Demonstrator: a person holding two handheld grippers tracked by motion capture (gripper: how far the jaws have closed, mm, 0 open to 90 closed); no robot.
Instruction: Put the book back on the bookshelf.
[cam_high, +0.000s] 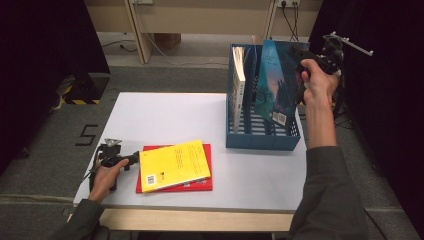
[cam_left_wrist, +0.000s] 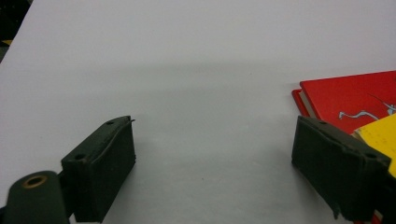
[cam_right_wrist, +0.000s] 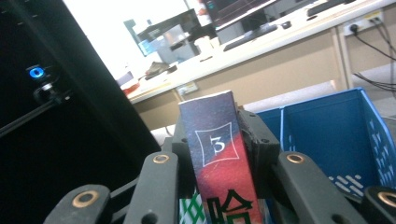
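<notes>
Dark-covered book (cam_right_wrist: 219, 172) stands clamped spine-up between the right gripper (cam_right_wrist: 217, 140) jaws.

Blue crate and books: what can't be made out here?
- Foot of the dark book: high view, hidden by the blue crate wall.
- Its lower spine: right gripper view, cut off by the bottom edge, right hand-held gripper clamped on it.
- Red book: high view, mostly covered by the yellow book.

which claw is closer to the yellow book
Left. The left claw sits open on the table right at the left edge of the yellow book. The right claw is far off above the blue bin, clamped on a dark book.
</notes>
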